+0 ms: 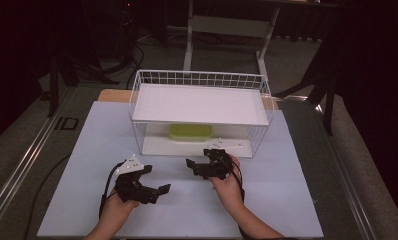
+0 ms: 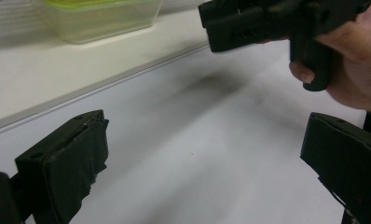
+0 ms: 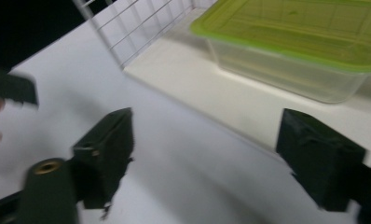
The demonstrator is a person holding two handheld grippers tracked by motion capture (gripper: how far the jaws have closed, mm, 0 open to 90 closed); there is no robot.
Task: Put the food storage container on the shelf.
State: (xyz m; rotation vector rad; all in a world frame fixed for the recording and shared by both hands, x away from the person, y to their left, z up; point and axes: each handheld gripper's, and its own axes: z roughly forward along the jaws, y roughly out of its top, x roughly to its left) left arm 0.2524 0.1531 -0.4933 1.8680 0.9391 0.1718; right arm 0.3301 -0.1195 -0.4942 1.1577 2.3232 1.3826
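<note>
The clear plastic container with the green lid [image 3: 295,42] sits on the lower shelf [image 1: 159,146] of the white wire rack [image 1: 199,80], toward the back and under the rack's upper shelf [image 1: 199,102], with nothing else beside it. It looks light and thin-walled, so the sides would likely flex under a hard squeeze, and the smooth plastic may slip; the lid's overhanging rim seems the firmer place to hold, or else the two short end walls just below that rim, taken gently. It appears empty, though the tinted lid leaves that uncertain. The right claw [image 3: 207,154] is spread wide, nothing between its jaws, and hovers over the pale surface [image 1: 287,200] just in front of the shelf's edge, facing the container. The left claw [image 2: 202,172] is also spread and empty, held over the surface nearer the person. The high view gives the whole layout: the rack's two levels, and both hands well apart from the container. The right gripper view gives what that one cannot: the lid's lip, the see-through walls and the wire mesh beside them. The left gripper view shows the right hand [image 2: 351,60] wrapped round its handle, with the container's base at the frame's top.
</note>
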